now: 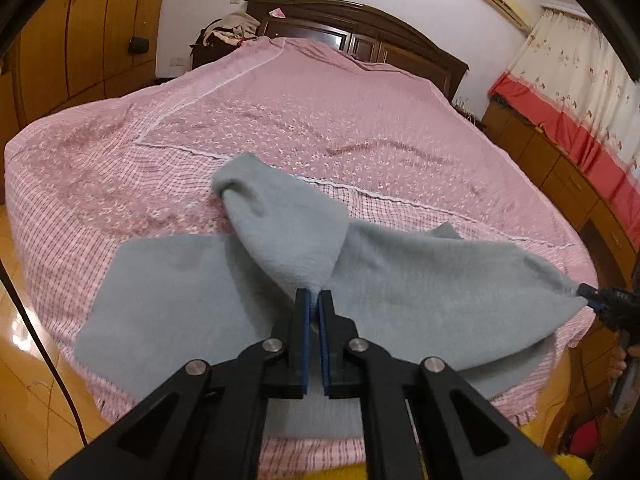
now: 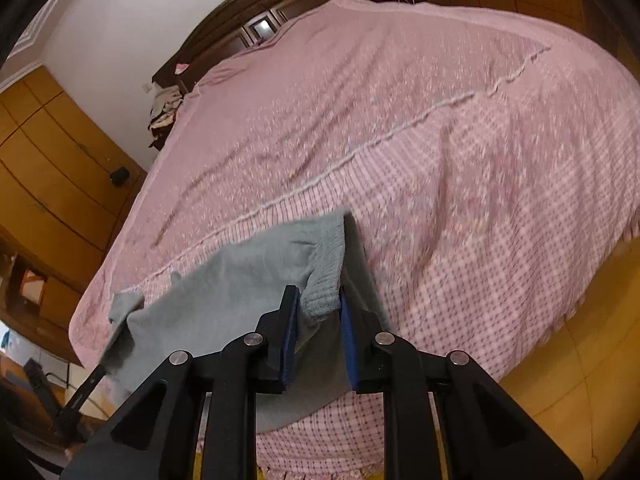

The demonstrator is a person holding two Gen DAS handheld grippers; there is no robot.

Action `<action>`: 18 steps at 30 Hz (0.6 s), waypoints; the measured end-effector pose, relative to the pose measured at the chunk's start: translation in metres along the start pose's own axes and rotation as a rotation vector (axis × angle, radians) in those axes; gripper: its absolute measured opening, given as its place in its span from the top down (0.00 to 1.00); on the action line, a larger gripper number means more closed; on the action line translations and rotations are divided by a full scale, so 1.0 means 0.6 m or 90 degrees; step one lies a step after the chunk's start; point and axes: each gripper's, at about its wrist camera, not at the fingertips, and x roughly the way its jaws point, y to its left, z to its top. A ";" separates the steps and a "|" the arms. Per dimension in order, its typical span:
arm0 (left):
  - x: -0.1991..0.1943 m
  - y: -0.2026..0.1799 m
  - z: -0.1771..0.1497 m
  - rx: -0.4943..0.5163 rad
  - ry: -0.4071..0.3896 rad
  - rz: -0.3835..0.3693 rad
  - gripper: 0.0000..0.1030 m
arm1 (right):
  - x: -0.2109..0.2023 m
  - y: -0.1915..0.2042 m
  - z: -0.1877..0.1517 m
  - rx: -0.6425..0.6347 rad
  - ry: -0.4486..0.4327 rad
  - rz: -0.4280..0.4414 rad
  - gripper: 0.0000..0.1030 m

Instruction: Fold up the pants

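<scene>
Near the foot of the bed: grey fleece pants [image 1: 420, 280] are spread across the pink checked bedspread [image 1: 320, 128], close to its front edge, with part of the cloth raised off the cover.

Left gripper [image 1: 314, 294]: the jaws are clenched, and a thin pinch of grey fleece is caught between the blue pads. From this pinch a cone of cloth is drawn up, so a single edge is judged to be lifted clear while the remainder stays flat.

Right gripper [image 2: 320, 304]: the ribbed waistband [image 2: 326, 276] is clamped between its pads. The jaws are kept wider apart because the gathered rib is thick. In the left wrist view this gripper is seen at the far right corner of the garment.

Why two grips: the garment is held at two separated points so that the lifted edge is kept taut and can be carried over as one straight line rather than bunching.

Pants on bed: one flat panel lies to the left of the left gripper, untouched and smooth.

Step in hand: judged to be the start of a fold, with nothing yet laid over.

Risk: the thin left pinch could slip out of the fleece.
</scene>
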 end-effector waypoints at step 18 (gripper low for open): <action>-0.008 0.036 -0.076 -0.020 0.105 0.014 0.97 | 0.020 -0.073 -0.060 0.051 0.034 -0.008 0.80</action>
